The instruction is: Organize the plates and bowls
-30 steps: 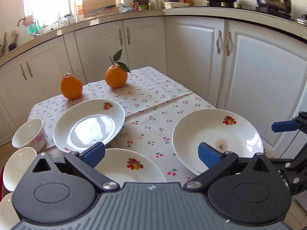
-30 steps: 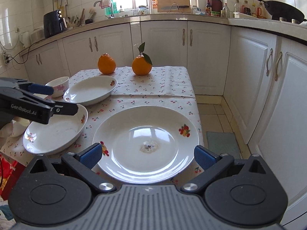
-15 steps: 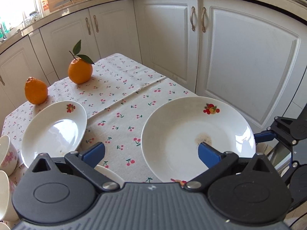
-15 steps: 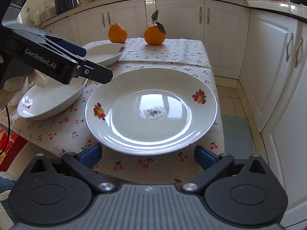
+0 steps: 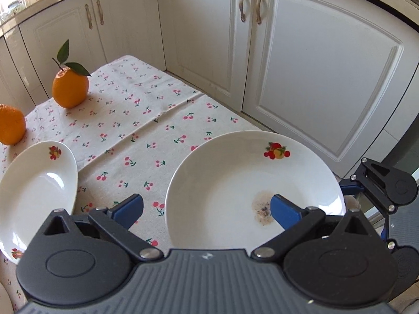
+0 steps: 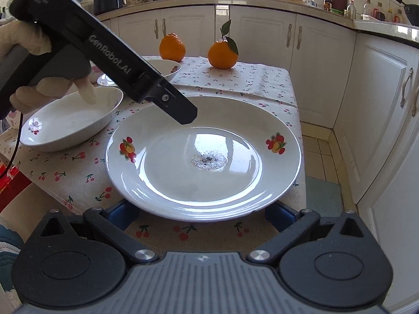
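Observation:
A large white plate (image 5: 235, 180) with fruit prints and a dark smudge lies on the cherry-print tablecloth; it also shows in the right wrist view (image 6: 204, 157). My left gripper (image 5: 207, 209) is open above the plate's near-left rim, its right finger over the plate. My right gripper (image 6: 199, 214) is open, its fingers low at the plate's front rim, straddling it. A deep white plate (image 5: 31, 193) sits to the left, also in the right wrist view (image 6: 68, 120). Another bowl (image 6: 165, 68) lies behind the left gripper's body (image 6: 104, 49).
Two oranges (image 5: 69, 89) (image 5: 10, 124) stand at the table's far end, also seen from the right wrist (image 6: 222, 53) (image 6: 172, 47). White cabinets (image 5: 314, 65) run close along the table's right side. The counter (image 6: 379, 23) holds bottles and a pan.
Both grippers moved in toward the large plate. The left swung right and lower over it; the right dropped to the plate's front rim. Both stay open.

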Available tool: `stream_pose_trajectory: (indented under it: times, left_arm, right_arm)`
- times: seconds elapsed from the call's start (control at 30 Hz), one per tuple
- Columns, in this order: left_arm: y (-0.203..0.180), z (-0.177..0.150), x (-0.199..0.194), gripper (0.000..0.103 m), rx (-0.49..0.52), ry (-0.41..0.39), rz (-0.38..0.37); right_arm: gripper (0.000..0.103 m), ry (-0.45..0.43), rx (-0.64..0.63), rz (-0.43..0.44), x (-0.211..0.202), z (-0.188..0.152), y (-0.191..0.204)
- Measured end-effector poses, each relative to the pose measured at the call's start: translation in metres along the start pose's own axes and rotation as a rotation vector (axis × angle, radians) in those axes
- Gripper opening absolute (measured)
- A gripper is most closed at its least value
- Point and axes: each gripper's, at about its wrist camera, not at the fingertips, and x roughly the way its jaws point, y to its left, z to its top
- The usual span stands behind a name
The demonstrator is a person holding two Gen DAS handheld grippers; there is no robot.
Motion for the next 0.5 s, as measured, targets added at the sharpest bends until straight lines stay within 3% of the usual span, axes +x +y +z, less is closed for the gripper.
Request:
stream_pose_trajectory:
  times: [0.5]
  left_arm:
    - [0.013,0.032,0.045,0.096,0.025,0.207,-0.171]
  right_arm:
    - [0.103,0.002,-0.059,0.077,0.001,0.004,-0.013]
